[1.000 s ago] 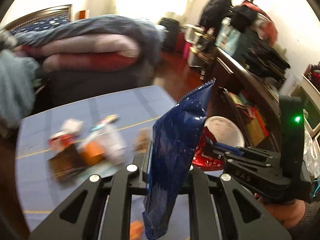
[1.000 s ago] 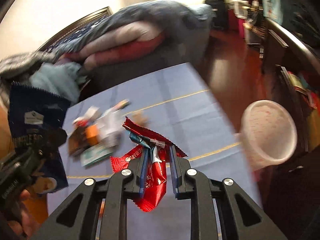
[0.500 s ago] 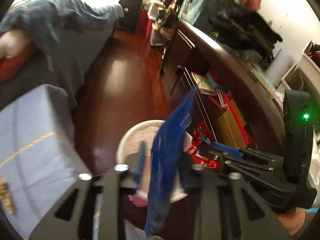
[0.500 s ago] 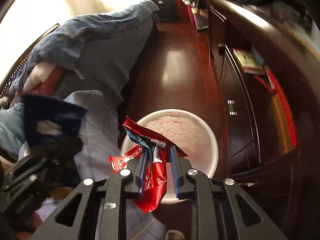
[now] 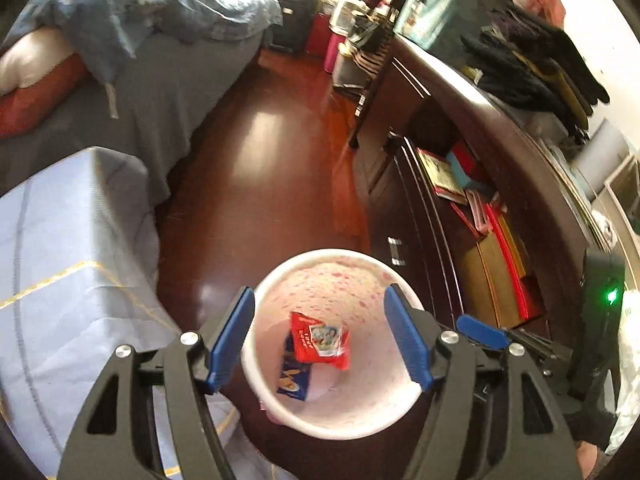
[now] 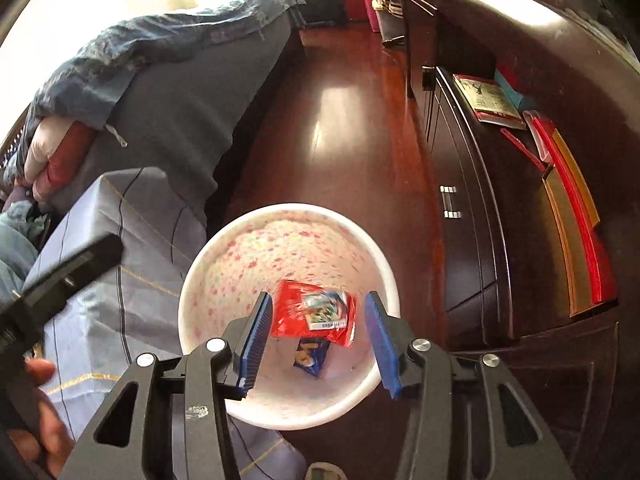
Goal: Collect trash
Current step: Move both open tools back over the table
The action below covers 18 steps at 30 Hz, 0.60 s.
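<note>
Red wrapper [image 6: 316,314] | in bin [image 6: 192,300] | both claws [image 5: 320,340] [image 6: 316,336] just parted

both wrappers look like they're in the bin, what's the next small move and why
Probably lift both grippers and swing back toward the blue-clothed table for more trash. The red wrapper and blue wrapper lie inside the bin. The left gripper and right gripper hang over it, their jaws having just been opening, with nothing between them.
</note>
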{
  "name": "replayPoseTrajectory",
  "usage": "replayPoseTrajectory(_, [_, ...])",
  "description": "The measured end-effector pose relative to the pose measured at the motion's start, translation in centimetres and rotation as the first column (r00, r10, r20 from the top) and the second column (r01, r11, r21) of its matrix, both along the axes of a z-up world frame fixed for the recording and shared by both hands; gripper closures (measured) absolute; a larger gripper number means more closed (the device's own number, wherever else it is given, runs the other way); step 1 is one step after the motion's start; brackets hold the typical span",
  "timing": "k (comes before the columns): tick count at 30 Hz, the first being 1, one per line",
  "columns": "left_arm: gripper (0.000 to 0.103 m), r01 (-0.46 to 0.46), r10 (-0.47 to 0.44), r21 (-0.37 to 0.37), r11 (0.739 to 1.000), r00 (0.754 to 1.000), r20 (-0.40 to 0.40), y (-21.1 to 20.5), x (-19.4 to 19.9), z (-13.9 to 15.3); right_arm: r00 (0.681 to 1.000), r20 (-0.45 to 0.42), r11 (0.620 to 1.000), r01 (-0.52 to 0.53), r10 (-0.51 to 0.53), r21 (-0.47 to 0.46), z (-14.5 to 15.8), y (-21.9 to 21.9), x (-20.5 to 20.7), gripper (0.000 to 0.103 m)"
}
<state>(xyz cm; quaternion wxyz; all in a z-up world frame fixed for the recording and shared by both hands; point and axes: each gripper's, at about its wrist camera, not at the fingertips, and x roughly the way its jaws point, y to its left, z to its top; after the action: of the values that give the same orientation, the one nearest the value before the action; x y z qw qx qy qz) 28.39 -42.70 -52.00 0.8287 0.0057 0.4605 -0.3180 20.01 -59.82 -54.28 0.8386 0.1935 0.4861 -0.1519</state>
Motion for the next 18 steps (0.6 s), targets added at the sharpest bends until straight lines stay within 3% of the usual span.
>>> replayPoseTrajectory(5, [0.028, -0.104, 0.102, 0.035, 0.994, 0.993, 0.064, 5.2, -0.7, 2.7, 0.997, 0.008, 0.996, -0.074, 0.075, -0.049, 3.0, 5.2, 0.3, 0.053])
replayPoseTrajectory(9, [0.02, -0.218, 0.2, 0.108, 0.97, 0.967, 0.16, 11.4, -1.9, 4.9, 0.984, 0.024, 0.977, -0.17, 0.175, -0.127, 5.9, 11.7, 0.3, 0.044])
replayPoseTrajectory(12, [0.018, -0.313, 0.275, 0.168, 0.935, 0.937, 0.215, 17.6, -2.7, 6.5, 0.967, 0.043, 0.957, -0.241, 0.251, -0.163, 7.8, 17.2, 0.0, 0.035])
replayPoseTrajectory(18, [0.009, -0.471, 0.403, 0.231, 0.852, 0.869, 0.288, 28.2, -3.2, 8.4, 0.917, 0.067, 0.905, -0.375, 0.394, -0.199, 10.4, 27.5, 0.2, 0.029])
